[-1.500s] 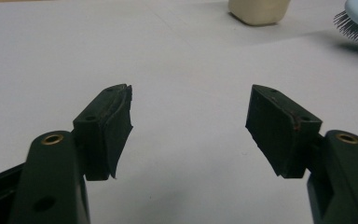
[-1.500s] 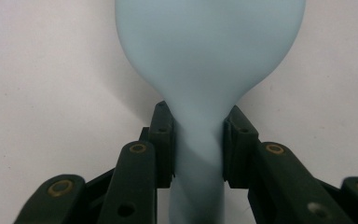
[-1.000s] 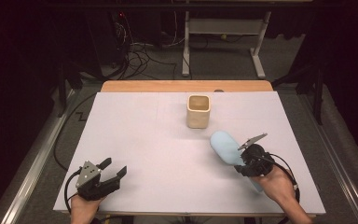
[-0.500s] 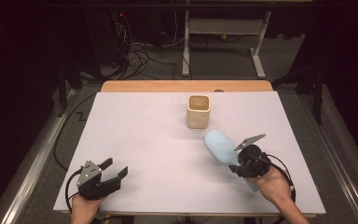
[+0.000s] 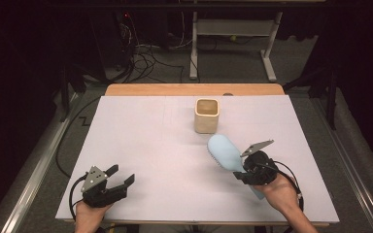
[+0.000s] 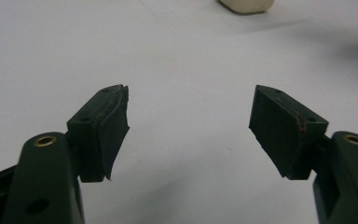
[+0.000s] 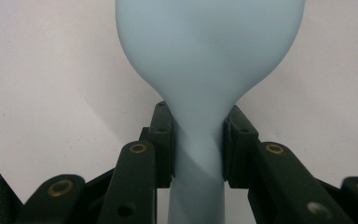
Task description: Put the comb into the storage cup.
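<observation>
Cup behind brush (on table)

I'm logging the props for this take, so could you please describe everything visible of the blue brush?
The brush is pale blue and looks like smooth plastic, with a broad oval head narrowing to a slim handle. The right gripper clamps the neck from both sides. The head points towards the cup, apart from it. Dark bristles line its left edge.

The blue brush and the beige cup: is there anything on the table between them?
No. In the high view only a short bare stretch of white table separates the blue brush, held by the right gripper, from the beige cup.
</observation>
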Action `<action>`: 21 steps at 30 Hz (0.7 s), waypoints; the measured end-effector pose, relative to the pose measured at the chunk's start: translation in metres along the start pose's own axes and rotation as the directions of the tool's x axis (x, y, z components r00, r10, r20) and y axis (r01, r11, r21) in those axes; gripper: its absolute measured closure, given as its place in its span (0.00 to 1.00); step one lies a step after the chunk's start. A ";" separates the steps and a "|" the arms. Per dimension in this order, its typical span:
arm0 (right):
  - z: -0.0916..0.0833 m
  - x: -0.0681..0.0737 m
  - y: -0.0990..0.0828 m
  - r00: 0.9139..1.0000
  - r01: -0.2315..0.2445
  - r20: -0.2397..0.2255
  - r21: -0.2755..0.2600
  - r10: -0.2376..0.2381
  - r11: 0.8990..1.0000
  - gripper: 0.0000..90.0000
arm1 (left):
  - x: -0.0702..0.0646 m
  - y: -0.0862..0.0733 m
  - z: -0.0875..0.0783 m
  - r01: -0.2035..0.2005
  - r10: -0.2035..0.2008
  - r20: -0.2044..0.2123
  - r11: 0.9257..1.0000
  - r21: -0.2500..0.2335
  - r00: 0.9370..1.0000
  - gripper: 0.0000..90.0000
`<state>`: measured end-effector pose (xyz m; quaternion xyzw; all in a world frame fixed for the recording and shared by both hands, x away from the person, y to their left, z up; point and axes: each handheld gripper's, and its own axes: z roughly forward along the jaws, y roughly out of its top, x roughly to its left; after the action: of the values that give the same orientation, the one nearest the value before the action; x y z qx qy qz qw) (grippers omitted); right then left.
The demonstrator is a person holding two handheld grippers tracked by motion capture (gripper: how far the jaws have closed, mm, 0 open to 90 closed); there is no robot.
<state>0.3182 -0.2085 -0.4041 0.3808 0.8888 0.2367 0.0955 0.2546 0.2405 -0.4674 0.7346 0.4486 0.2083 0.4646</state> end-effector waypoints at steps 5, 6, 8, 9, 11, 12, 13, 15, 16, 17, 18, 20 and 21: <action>0.001 0.003 0.002 1.000 0.018 -0.009 -0.006 -0.018 1.000 0.79 | -0.001 0.001 0.000 -0.003 0.003 0.006 1.000 0.002 1.000 0.32; 0.001 0.005 0.003 1.000 0.018 -0.010 -0.006 -0.019 1.000 0.79 | -0.001 0.001 0.000 -0.003 0.003 0.007 1.000 0.002 1.000 0.32; 0.002 0.005 0.003 1.000 0.022 -0.016 -0.011 -0.022 1.000 0.79 | -0.001 0.001 0.001 -0.001 0.001 0.011 1.000 0.002 1.000 0.32; 0.002 0.005 0.004 1.000 0.021 -0.016 -0.012 -0.021 1.000 0.79 | -0.001 0.002 0.001 -0.002 0.002 0.012 1.000 0.001 1.000 0.32; 0.003 0.007 0.005 1.000 0.023 -0.021 -0.013 -0.023 1.000 0.79 | -0.002 0.002 0.001 -0.004 0.004 0.015 1.000 0.000 1.000 0.32; 0.003 0.007 0.005 1.000 0.023 -0.021 -0.013 -0.023 1.000 0.79 | -0.003 0.003 0.002 -0.004 0.004 0.017 1.000 -0.001 1.000 0.32; 0.003 0.007 0.005 0.999 0.024 -0.021 -0.013 -0.024 1.000 0.79 | -0.003 0.003 0.002 -0.006 0.006 0.018 1.000 -0.001 1.000 0.32; 0.004 0.008 0.005 0.999 0.028 -0.025 -0.015 -0.028 1.000 0.79 | -0.004 0.004 0.003 -0.007 0.007 0.023 1.000 -0.003 1.000 0.32; 0.004 0.009 0.005 0.999 0.024 -0.028 -0.019 -0.025 1.000 0.79 | -0.005 0.005 0.003 -0.009 0.009 0.025 1.000 -0.003 1.000 0.32; 0.004 0.009 0.005 0.999 0.024 -0.028 -0.019 -0.025 1.000 0.79 | -0.005 0.005 0.003 -0.009 0.009 0.028 1.000 -0.002 1.000 0.32; 0.005 0.009 0.005 0.999 0.022 -0.030 -0.022 -0.022 1.000 0.79 | -0.006 0.006 0.004 -0.009 0.009 0.030 1.000 -0.003 1.000 0.32; 0.005 0.010 0.006 0.999 0.027 -0.033 -0.027 -0.028 0.999 0.79 | -0.007 0.007 0.005 -0.010 0.011 0.033 1.000 -0.004 0.999 0.32; 0.005 0.010 0.006 0.999 0.026 -0.032 -0.029 -0.027 0.999 0.79 | -0.007 0.008 0.005 -0.011 0.011 0.036 1.000 -0.005 0.999 0.32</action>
<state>0.3167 -0.1954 -0.4057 0.3635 0.8917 0.2544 0.0895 0.2580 0.2306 -0.4625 0.7394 0.4358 0.1986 0.4732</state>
